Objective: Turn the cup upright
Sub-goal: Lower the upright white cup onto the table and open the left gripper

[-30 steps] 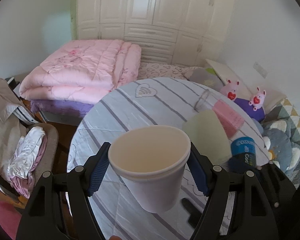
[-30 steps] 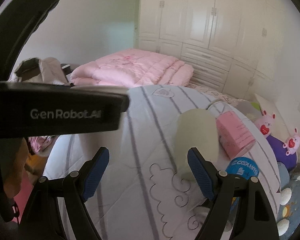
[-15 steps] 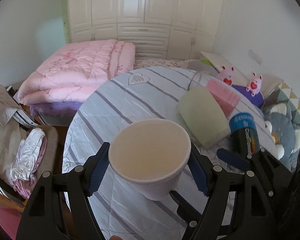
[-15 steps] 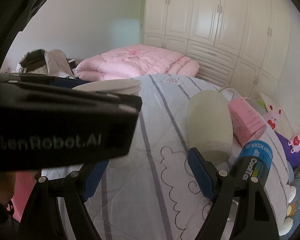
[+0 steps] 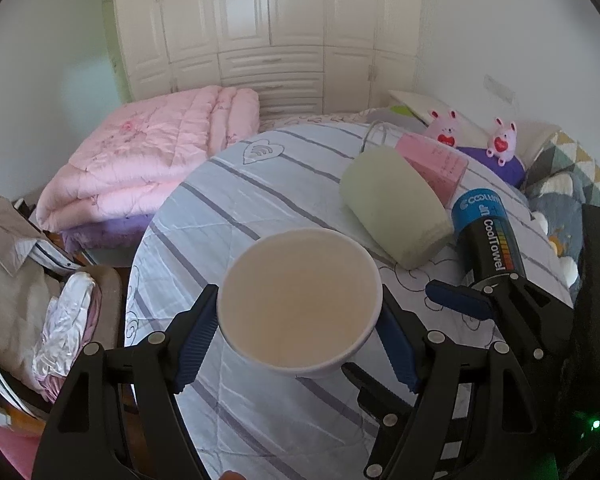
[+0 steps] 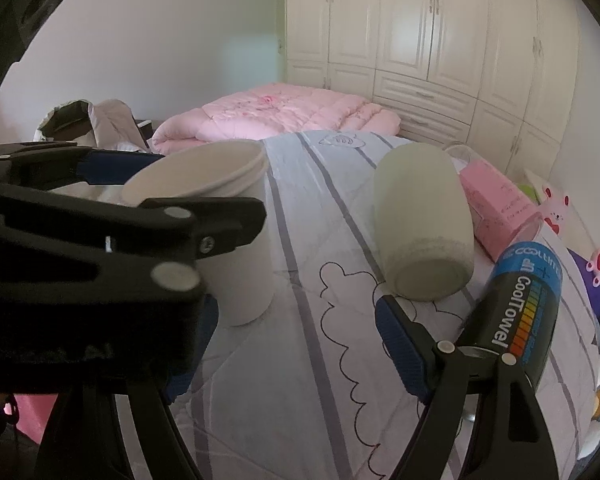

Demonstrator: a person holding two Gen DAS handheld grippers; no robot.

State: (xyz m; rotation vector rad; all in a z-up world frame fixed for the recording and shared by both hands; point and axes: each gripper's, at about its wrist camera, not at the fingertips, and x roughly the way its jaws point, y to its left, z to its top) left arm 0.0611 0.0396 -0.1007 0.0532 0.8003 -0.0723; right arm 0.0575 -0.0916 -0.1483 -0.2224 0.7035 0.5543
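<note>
left gripper [image 5: 300, 332] fingers [image 5: 194, 338] clamped on the white paper cup [image 5: 300, 300], blue pads pressed on both sides just under the rim. cup mouth faces up, inside looks empty. in the right wrist view the cup [image 6: 224, 232] stands nearly upright, slightly tilted, its base at the striped bedsheet [image 6: 312, 240]; cannot tell if it is fully resting on it. left gripper body [image 6: 100, 240] blocks much of that view.

right gripper [image 6: 284, 344] fingers [image 6: 400, 348] spread apart, gripping nothing; only the right-side blue pad shows clearly, the other mostly hidden behind the left gripper. in the left wrist view it sits low right [image 5: 460, 304], just beside the cup.

beyond the cup: pale green cup [image 5: 396, 208] lying on its side, base toward the cameras. just beside it a blue-and-black cooltowel canister [image 5: 488, 236], also lying down, near the right gripper's finger. behind the green cup a pink box [image 5: 436, 160] and a clear glass [image 5: 374, 136], partly hidden.

further out: folded pink quilt [image 5: 160, 152] on the bed, two pink plush toys [image 5: 500, 140] at right, white wardrobe [image 5: 268, 32] on the back wall, pile of clothes [image 5: 16, 264] at left.
</note>
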